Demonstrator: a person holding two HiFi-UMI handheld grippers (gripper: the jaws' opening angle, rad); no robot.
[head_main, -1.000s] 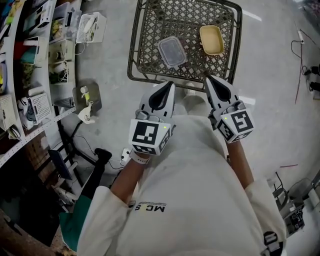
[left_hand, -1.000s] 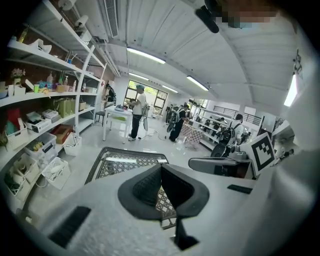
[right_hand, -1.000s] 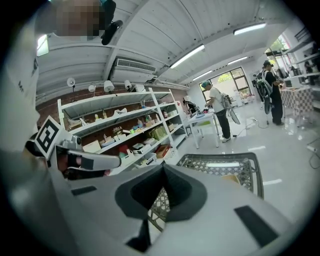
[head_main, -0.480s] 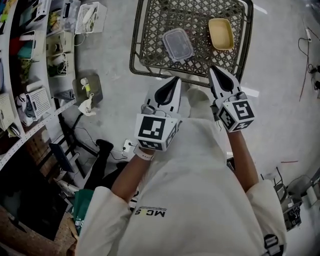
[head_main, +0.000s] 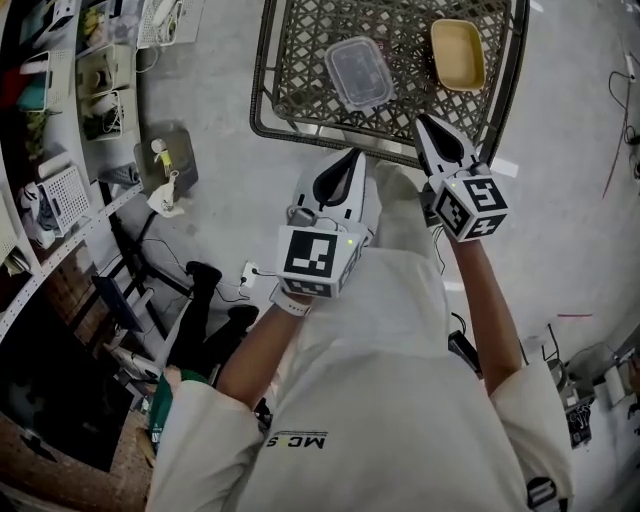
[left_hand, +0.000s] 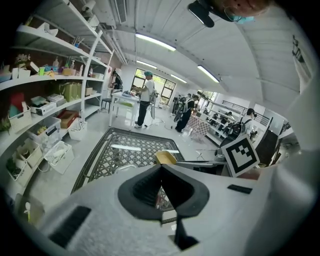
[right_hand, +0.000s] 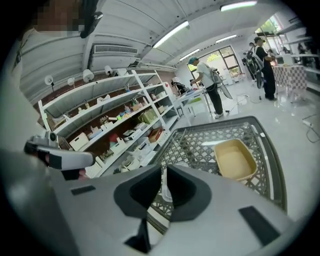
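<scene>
Container (head_main: 358, 72): clear, lidded, on mesh table (head_main: 300, 60), straight ahead of left fingertips.
Tray (head_main: 457, 53): yellow, ahead of right fingertips.
Left gripper (head_main: 351, 158): fingers pressed together, empty, at table's near rim.
Right gripper (head_main: 428, 125): fingers barely parted, nothing between.

"What's that one wearing?"

"A cream short-sleeved T-shirt (head_main: 400, 390) with black lettering (head_main: 299, 441) printed across it. There's a small dark patch on the right sleeve (head_main: 541, 491) and a white band (head_main: 285, 301) at the left wrist."

"And the gear in the hands?"

"The left gripper (head_main: 349, 160) and the right gripper (head_main: 425, 127) both have white shells that taper to black, pointed jaws. Each carries a cube with black-and-white square markers, the left cube (head_main: 315, 262) and the right cube (head_main: 472, 208). A tiny green light (head_main: 348, 240) glows on the left one."
</scene>
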